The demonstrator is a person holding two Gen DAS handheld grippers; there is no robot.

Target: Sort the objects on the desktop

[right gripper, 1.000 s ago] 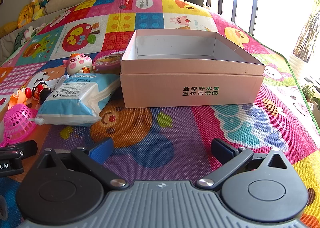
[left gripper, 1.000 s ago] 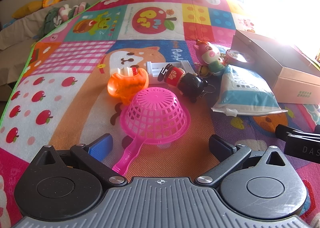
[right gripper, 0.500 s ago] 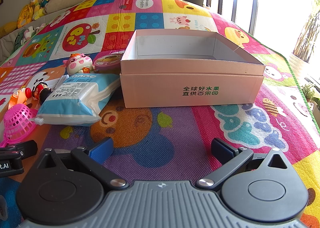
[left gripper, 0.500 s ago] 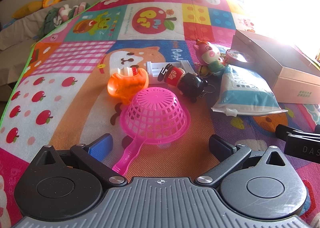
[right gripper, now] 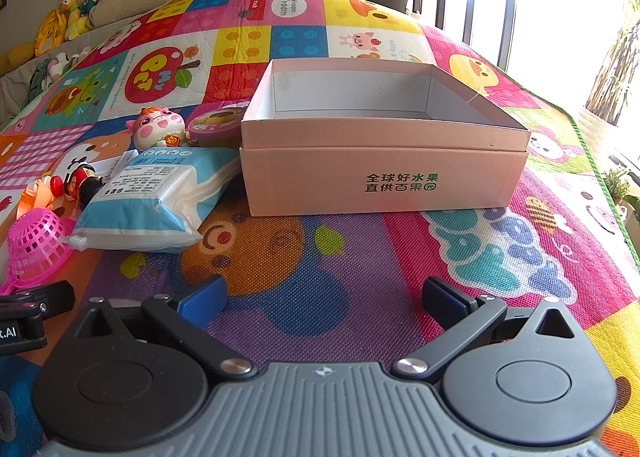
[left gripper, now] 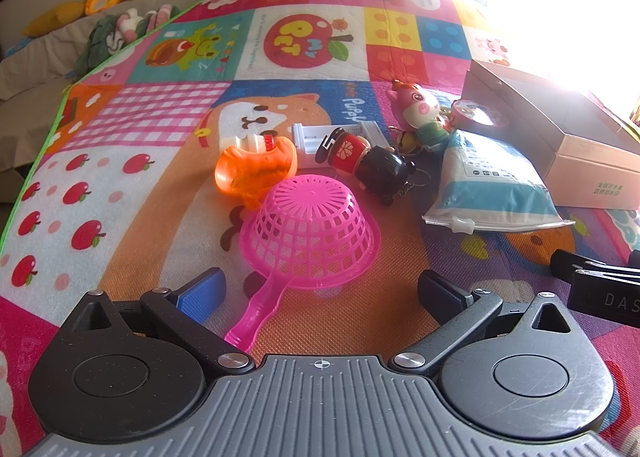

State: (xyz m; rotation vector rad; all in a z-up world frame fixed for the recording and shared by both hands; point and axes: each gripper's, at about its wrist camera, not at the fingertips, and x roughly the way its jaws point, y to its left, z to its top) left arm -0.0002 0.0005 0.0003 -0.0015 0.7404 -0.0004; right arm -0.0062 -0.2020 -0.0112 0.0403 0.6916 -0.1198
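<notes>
Nothing shifted since earlier frames. Empty pink box [right gripper: 384, 177] dead ahead of right gripper [right gripper: 322, 299], fingers apart. Pink strainer [left gripper: 310, 231] upside-down just ahead of left gripper [left gripper: 320, 293], fingers apart, handle pointing back between them.

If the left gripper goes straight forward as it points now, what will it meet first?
Most likely the upside-down pink strainer: its handle already lies between the open fingers of the left gripper. The orange toy sits behind it.

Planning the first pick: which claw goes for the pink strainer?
Left. The left claw is open with the pink strainer and its handle directly ahead. The right claw, also open, faces the cardboard box; the strainer sits far to its left.
</notes>
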